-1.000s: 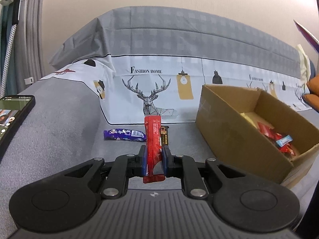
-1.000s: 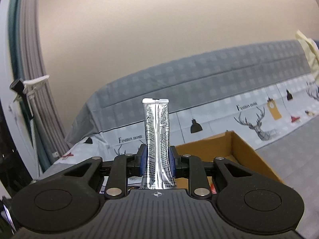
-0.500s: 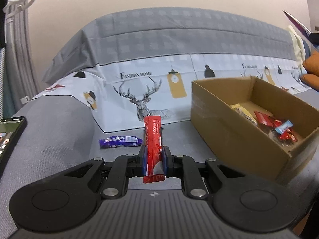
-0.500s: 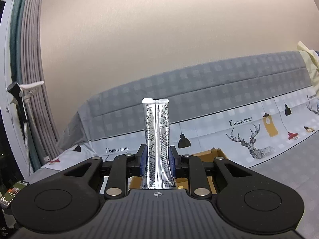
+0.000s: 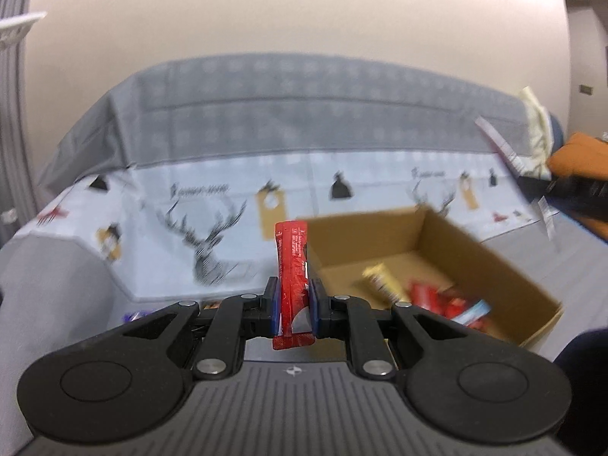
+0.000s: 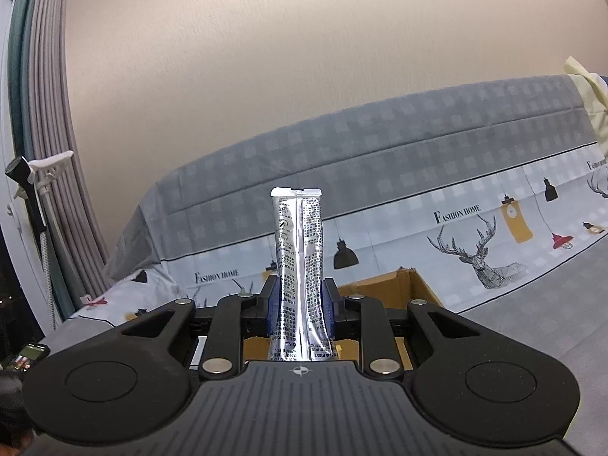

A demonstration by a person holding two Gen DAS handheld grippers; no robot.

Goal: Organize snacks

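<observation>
Carrying one snack in each claw, I judge myself midway through the loading step: both packets are lifted and neither is in the box yet.

My left claw [image 5: 292, 306] is clenched on a red snack packet [image 5: 292, 262], which stands upright between the jaws with its bottom seal poking out below them. Just to the right of it and beyond sits the open cardboard box [image 5: 505, 269], resting on the grey cover. Inside I can make out a yellow bar [image 5: 381, 283] and some red wrappers [image 5: 444, 300], though the view is blurred. A purple wrapper [image 5: 131, 316] peeks out low on the left, only partly visible behind my claw.

My right claw [image 6: 300, 309] grips a silver foil packet [image 6: 299, 262], also upright, and only a corner of the box [image 6: 399, 285] shows behind it.

Next, I think, the left claw needs to swing right until the red packet hangs over the box's opening, clear of the near wall, then let go. The silver one should follow, and the purple wrapper remains to be collected.
</observation>
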